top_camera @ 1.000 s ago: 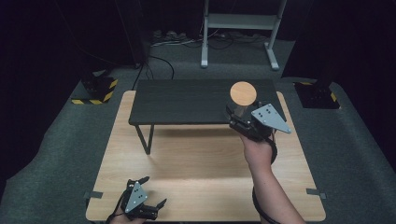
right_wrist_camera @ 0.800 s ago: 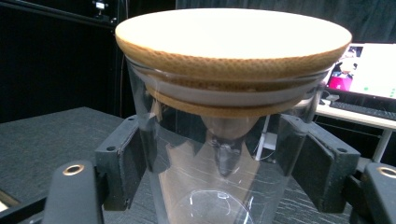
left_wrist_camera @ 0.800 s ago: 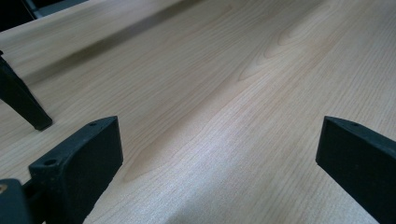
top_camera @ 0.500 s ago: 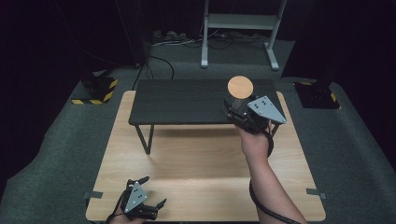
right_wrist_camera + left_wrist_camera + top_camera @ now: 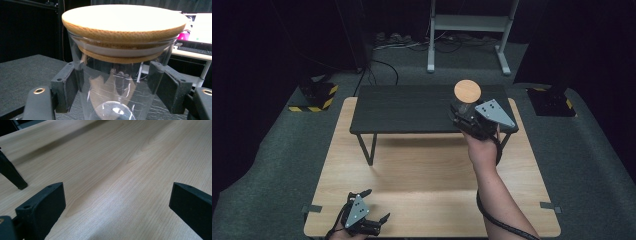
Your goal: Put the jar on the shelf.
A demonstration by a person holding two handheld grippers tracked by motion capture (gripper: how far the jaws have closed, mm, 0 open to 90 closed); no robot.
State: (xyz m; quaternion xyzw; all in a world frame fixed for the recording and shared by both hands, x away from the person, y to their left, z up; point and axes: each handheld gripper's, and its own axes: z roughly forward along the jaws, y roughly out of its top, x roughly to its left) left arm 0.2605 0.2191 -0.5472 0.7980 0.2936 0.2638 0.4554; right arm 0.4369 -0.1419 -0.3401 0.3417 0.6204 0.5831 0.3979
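Observation:
A clear glass jar (image 5: pixel 112 100) with a round wooden lid (image 5: pixel 467 91) is upright over the right end of a low black table (image 5: pixel 402 107). My right gripper (image 5: pixel 460 111) is shut on the jar's glass wall just under the lid, one jaw on each side. The jar looks empty, and its base is cut off at the bottom of the right gripper view. My left gripper (image 5: pixel 377 204) rests open at the near left of the light wooden table (image 5: pixel 412 170), nothing between its jaws. Bare wood lies ahead of it in the left gripper view.
The black table stands on thin legs (image 5: pixel 371 150) across the far half of the wooden table. Grey carpet surrounds it. Yellow-black striped feet (image 5: pixel 314 97) sit at the far left, and a white metal stand (image 5: pixel 467 30) rises behind.
My right gripper has carried the jar slightly left and farther away over the black table. The left gripper has not moved.

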